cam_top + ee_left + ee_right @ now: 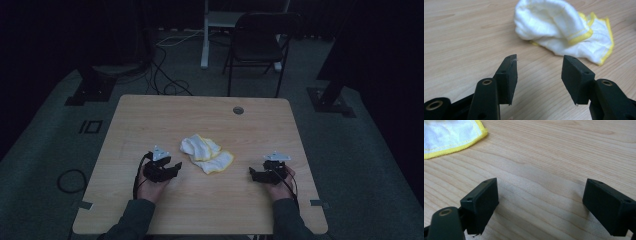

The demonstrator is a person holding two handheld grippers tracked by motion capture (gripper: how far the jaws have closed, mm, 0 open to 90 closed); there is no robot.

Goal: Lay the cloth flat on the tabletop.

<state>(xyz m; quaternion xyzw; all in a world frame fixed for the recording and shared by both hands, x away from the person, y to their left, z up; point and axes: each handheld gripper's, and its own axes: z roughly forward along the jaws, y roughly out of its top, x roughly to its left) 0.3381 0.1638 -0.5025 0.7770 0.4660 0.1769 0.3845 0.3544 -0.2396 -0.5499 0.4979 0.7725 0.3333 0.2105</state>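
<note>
The jaws of both grippers stand apart and hold nothing. The left gripper (167,167) hangs low over the worktop (150,115), and the cloth (564,27) lies just ahead of its jaws, a little to their right, near but not touching. The right gripper (262,172) is also low, with its jaws spread wider; from its own view one yellow-edged corner of the cloth (451,137) lies ahead and well off to the left of its jaws, with bare wood between.

The cloth is white with a yellow hem, crumpled into a soft heap on the side nearest the left jaws and lying flatter on the side toward the right jaws. I judge it light and limp: it will fold, sag and stretch when lifted, and it will not break or slip much. A pinch in the middle of the heap would probably lift only a bundle. The stitched hem looks firmer, so the flat corner is the better place for the right jaws, and the left jaws could take a hem edge on the raised fold in front of them. The jaws must come down almost to the wood to catch the thin edge.
</note>
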